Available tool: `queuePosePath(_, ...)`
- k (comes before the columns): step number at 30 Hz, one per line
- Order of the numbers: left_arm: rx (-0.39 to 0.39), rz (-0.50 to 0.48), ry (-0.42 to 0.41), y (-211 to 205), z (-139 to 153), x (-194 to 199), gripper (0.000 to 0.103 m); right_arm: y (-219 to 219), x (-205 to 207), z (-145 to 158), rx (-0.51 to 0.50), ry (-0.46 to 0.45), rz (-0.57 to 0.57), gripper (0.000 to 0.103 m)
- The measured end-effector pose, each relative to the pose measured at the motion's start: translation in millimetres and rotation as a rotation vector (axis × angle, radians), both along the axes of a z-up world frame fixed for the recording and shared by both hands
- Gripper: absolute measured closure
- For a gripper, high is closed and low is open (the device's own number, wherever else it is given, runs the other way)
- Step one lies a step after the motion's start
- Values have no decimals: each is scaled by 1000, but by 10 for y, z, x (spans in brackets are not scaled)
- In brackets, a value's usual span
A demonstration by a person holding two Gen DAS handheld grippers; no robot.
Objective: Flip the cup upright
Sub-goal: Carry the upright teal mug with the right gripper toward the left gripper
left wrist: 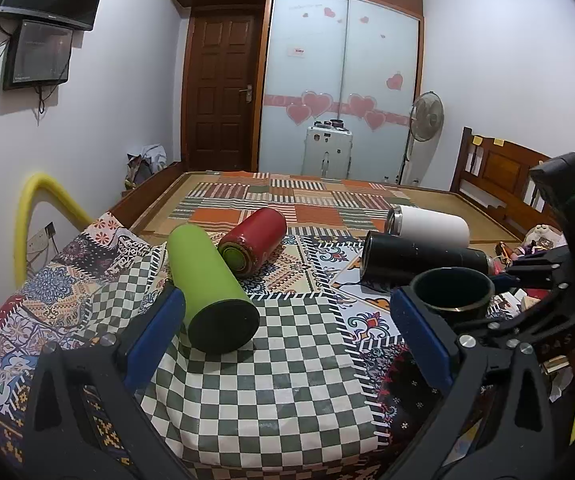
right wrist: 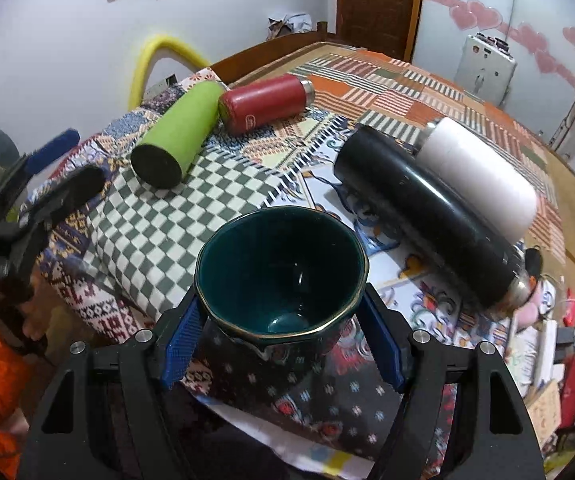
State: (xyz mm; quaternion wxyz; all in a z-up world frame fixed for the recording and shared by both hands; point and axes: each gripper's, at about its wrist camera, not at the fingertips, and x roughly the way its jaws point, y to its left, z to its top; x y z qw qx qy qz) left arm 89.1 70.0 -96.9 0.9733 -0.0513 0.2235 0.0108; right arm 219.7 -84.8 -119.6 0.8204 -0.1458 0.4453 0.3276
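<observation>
A dark green mug (right wrist: 283,276) with a gold rim stands mouth up on the patterned cloth. My right gripper (right wrist: 283,338) has its blue pads close on both sides of the mug; whether they press it I cannot tell. In the left wrist view the mug (left wrist: 453,290) shows at the right, with the right gripper (left wrist: 535,276) behind it. My left gripper (left wrist: 287,332) is open and empty, just in front of a lime green flask (left wrist: 211,288) lying on its side; it also shows in the right wrist view (right wrist: 69,168).
Lying on the bed are a red flask (left wrist: 255,240), a black flask (left wrist: 419,260) and a white flask (left wrist: 431,226). The checkered cloth (left wrist: 271,384) covers the near part. Clutter (right wrist: 559,344) lies at the right edge. A yellow foam tube (left wrist: 27,216) stands at the left.
</observation>
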Motion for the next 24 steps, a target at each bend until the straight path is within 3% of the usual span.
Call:
queuePosePath(5,-3,8,15,44,-28,51,0,105,135,-59,30,-15,-8,31)
queuePosePath(12,-2,16,31,105,-70,99,0,213,402,-302,74,92,-23,32)
queuePosePath(24,3,8,73,-34,-71,190,0,177,317,-249,81,67,-5,31)
